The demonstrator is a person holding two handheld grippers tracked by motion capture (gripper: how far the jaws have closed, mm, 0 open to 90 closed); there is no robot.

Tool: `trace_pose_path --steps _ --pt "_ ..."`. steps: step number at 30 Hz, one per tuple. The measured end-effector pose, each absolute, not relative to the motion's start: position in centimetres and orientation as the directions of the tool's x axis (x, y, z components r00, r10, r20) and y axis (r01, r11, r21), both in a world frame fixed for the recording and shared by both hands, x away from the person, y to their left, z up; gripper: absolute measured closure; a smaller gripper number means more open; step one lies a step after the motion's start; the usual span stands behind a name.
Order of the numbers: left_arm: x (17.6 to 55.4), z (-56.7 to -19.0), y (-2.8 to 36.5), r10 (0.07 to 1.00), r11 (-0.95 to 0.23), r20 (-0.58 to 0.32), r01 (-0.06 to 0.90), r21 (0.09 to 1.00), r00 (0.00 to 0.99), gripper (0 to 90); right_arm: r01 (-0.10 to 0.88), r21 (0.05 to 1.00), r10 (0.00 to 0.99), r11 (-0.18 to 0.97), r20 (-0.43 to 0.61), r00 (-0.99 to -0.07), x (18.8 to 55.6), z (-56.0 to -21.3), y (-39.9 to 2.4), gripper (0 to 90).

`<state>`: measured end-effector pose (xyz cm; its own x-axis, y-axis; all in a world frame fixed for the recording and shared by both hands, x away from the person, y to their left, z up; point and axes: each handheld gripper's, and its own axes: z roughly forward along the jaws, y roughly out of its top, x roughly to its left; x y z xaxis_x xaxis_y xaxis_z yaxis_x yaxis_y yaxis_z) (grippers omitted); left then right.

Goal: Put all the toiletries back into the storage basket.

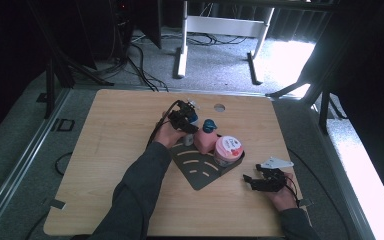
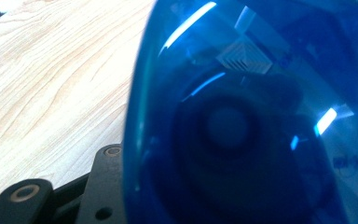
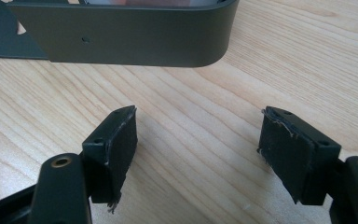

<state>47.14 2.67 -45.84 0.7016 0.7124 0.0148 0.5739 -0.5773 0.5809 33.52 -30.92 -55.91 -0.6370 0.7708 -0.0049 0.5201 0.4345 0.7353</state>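
High view: the left gripper (image 1: pixel 187 119) sits at the rack's (image 1: pixel 200 175) 11 o'clock corner, clamped on a blue cup (image 1: pixel 193 119) just beside the pink box (image 1: pixel 206 141). I judge the cup light, rigid and glossy, so slippery; gripping across its wall near the rim seems safest. The right gripper (image 1: pixel 260 181) rests at the rack's 4 o'clock, jaws spread, holding nothing. The left gripper view adds the cup's (image 2: pixel 251 121) translucent sheen against bare table (image 2: pixel 51 84); the right gripper view shows worn pads (image 3: pixel 121 144) facing the rack's (image 3: pixel 135 42) rounded corner.
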Motion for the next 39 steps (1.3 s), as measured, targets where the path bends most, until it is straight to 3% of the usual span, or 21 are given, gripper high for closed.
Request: trace_pose_path --steps 17,39 --pt "47.4 -46.1 2.8 0.717 -0.559 -0.013 0.586 0.587 0.697 53.2 0.52 0.735 0.771 0.435 -0.005 -0.637 33.5 -55.9 -30.9 27.3" --pt "46.8 -46.5 4.0 0.727 -0.519 -0.067 0.61 0.599 0.683 35.5 0.521 0.735 0.772 0.434 -0.006 -0.636 33.5 -55.9 -30.9 27.3"
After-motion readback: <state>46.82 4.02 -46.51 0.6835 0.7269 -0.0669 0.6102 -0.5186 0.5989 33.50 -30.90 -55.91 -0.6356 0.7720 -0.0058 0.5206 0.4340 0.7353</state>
